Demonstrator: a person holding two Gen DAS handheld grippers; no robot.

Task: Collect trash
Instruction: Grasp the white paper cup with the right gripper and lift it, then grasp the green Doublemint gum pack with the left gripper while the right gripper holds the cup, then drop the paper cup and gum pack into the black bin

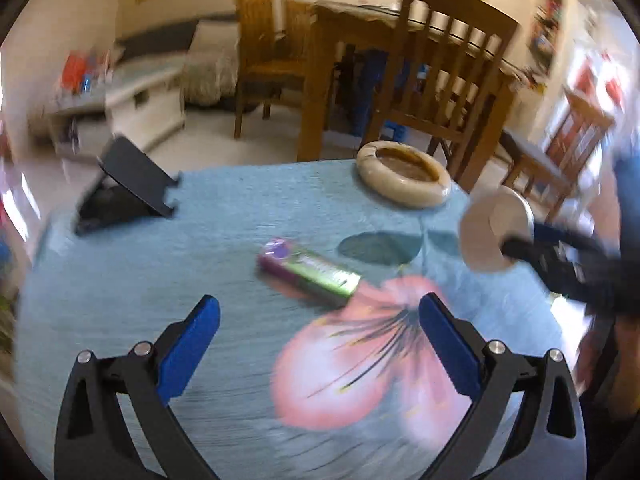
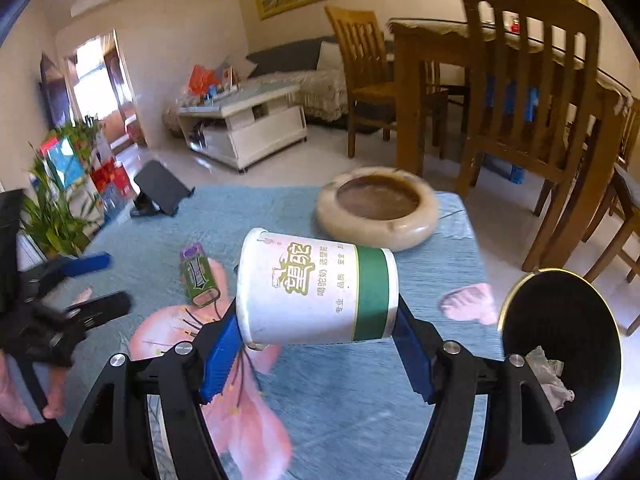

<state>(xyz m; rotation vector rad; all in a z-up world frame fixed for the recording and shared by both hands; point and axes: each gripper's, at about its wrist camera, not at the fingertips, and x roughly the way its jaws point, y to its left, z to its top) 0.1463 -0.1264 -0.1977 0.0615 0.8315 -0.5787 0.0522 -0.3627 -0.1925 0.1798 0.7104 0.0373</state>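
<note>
A: Right tongs (image 2: 316,334) are clamped on the paper cup (image 2: 316,292), lying sideways above the worktop (image 2: 360,400).

B: Left tongs (image 1: 320,344) gape wide, empty, gum box (image 1: 310,272) just ahead. Bin (image 2: 560,356) sits right.

A white cup (image 2: 316,292) with a green band and green lettering. A purple-and-green packet (image 1: 310,272). The tabletop (image 1: 224,208) is covered in blue cloth printed with pink flowers. A cream ashtray (image 2: 378,208), brown inside. A black bin (image 2: 568,344).
</note>
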